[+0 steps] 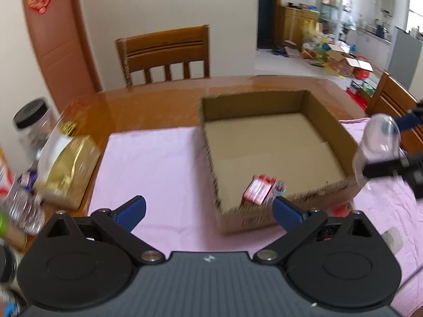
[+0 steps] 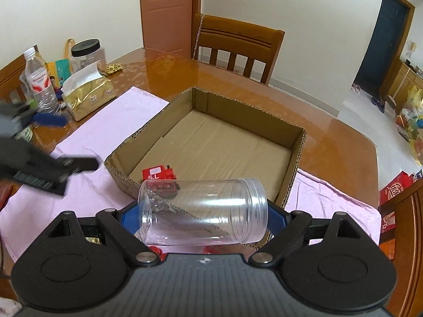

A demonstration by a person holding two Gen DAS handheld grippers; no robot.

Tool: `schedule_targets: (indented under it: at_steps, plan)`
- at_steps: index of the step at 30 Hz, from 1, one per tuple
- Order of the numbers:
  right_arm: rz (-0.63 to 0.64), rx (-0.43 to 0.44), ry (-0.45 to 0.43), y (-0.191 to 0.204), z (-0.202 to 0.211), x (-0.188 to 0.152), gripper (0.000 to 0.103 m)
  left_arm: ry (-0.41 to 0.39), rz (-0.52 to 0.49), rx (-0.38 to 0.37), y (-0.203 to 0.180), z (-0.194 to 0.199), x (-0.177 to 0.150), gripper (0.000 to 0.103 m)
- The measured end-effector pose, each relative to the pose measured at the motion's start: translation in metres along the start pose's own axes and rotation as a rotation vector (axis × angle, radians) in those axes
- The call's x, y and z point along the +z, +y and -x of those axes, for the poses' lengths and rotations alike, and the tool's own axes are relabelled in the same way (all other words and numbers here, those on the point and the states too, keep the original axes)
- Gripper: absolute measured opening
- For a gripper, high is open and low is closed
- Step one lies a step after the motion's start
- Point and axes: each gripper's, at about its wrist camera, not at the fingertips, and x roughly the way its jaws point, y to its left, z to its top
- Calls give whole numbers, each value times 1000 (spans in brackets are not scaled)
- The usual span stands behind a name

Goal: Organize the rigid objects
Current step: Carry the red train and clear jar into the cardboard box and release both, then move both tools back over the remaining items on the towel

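An open cardboard box [image 1: 333, 129] [image 2: 297, 148] sits on a pink cloth [image 1: 158, 163] [image 2: 111, 121]. A small red packet [image 1: 260, 190] [image 2: 156, 173] lies inside it at the near corner. My left gripper [image 1: 208, 208] is open with nothing between its blue fingers, just in front of the box's near wall. My right gripper [image 2: 203, 214] is shut on a clear lidless plastic jar [image 2: 203, 211] [image 1: 378, 148], held sideways above the box's near edge. In the right wrist view the left gripper [image 2: 56, 142] shows at the left, over the cloth.
On the wooden table [image 2: 185, 74] at the left stand a gold foil bag [image 1: 68, 166] [image 2: 90, 95], a water bottle [image 2: 41, 82] and a black-lidded jar [image 1: 31, 124] [image 2: 86, 55]. A wooden chair [image 1: 164, 52] [image 2: 235, 47] stands behind the table. Red items [image 2: 156, 251] lie under the right gripper.
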Motion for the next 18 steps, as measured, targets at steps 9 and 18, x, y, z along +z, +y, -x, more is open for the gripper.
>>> schedule_targets:
  at_steps: [9,18]
  plan:
    - [-11,-12,13,-11,-37,26,94,31,38,71,12,15,-30,101]
    - [7,-26,-5,-6,-45,29,103,58,93,99,16,19,-43,101]
